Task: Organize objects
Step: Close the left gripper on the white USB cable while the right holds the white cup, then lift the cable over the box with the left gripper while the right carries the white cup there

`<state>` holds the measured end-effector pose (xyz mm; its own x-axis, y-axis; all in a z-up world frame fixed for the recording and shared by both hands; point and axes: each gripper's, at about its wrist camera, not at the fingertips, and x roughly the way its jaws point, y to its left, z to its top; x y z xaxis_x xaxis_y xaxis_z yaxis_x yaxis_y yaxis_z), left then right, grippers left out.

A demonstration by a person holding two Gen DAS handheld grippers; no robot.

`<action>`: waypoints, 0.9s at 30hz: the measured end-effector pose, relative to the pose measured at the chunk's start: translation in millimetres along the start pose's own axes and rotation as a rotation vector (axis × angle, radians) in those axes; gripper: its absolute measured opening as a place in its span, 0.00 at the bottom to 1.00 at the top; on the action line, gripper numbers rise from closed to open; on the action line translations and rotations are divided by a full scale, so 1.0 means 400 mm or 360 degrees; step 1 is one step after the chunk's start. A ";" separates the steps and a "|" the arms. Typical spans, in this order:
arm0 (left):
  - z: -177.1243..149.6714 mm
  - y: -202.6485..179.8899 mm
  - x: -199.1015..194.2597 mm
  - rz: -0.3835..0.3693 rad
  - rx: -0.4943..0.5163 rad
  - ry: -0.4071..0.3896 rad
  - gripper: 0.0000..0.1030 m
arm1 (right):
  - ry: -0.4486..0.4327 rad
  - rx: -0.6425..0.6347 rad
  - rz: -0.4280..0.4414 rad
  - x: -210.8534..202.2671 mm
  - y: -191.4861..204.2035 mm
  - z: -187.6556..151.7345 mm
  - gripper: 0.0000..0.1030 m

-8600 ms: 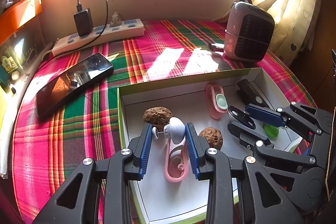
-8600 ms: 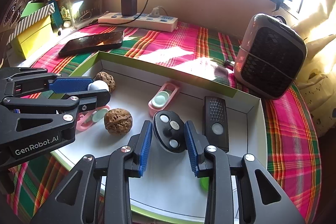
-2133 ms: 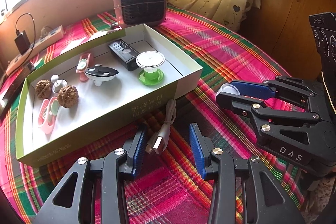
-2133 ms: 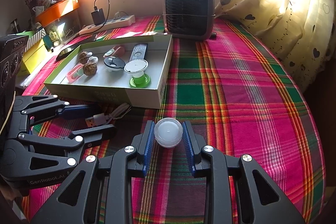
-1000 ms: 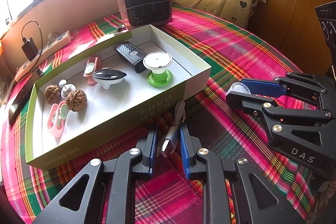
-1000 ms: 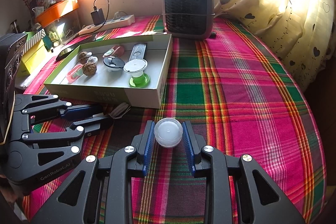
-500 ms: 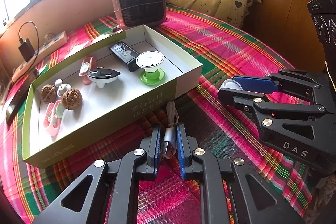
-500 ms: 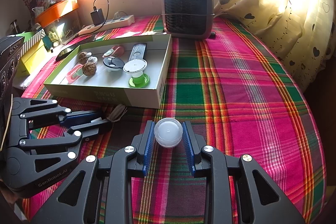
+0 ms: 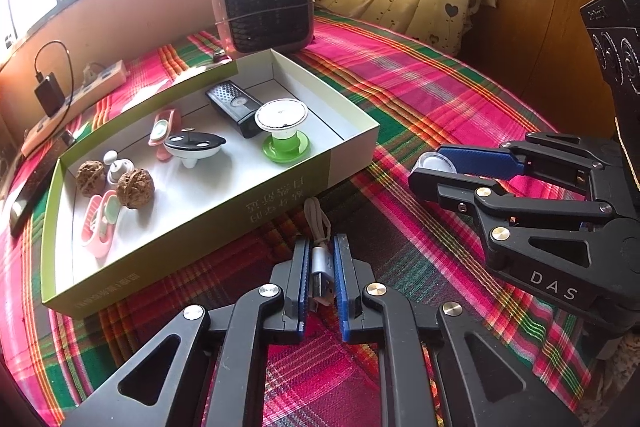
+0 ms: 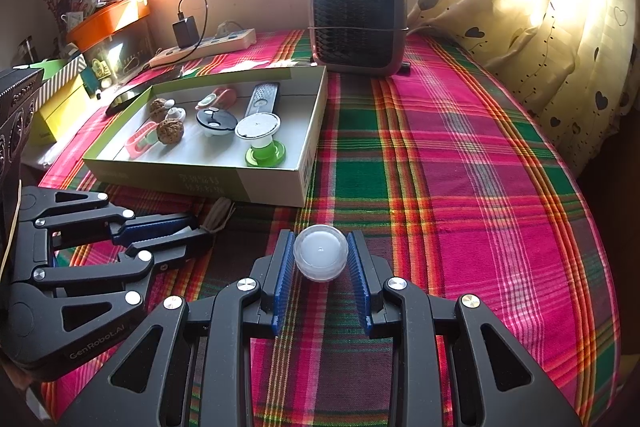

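Two black grippers with blue ribbed pads are hovering low over the pink-and-green plaid tablecloth (image 10: pixel 460 155), just in front of the shallow white cardboard box with green edges (image 9: pixel 352 147). The left gripper (image 9: pixel 321 267) is pinching the silver USB plug of a short grey braided cable (image 9: pixel 318 227), its jaws pressed tight on the metal; the cable is lying on the cloth beside the box's front wall. The right gripper (image 10: pixel 320 267) is clasping a small round translucent white cap (image 10: pixel 320 257) between its pads, to the right of the box.
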<state>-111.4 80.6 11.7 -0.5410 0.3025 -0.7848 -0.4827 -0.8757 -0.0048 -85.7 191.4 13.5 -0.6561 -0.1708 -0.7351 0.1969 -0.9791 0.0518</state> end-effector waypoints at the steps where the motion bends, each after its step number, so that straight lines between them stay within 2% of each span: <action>1: -0.001 0.000 -0.001 0.0002 -0.0001 0.0000 0.10 | -0.0002 -0.0004 -0.0002 0.000 0.001 0.000 0.28; 27: -0.012 0.017 -0.060 0.0023 -0.0060 -0.0084 0.10 | -0.0071 -0.0062 -0.0012 -0.049 0.044 0.014 0.28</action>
<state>-98.3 65.5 27.7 -0.5837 0.3082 -0.7512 -0.4488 -0.8934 -0.0178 -73.5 177.0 32.6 -0.6893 -0.1688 -0.7045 0.2192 -0.9755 0.0193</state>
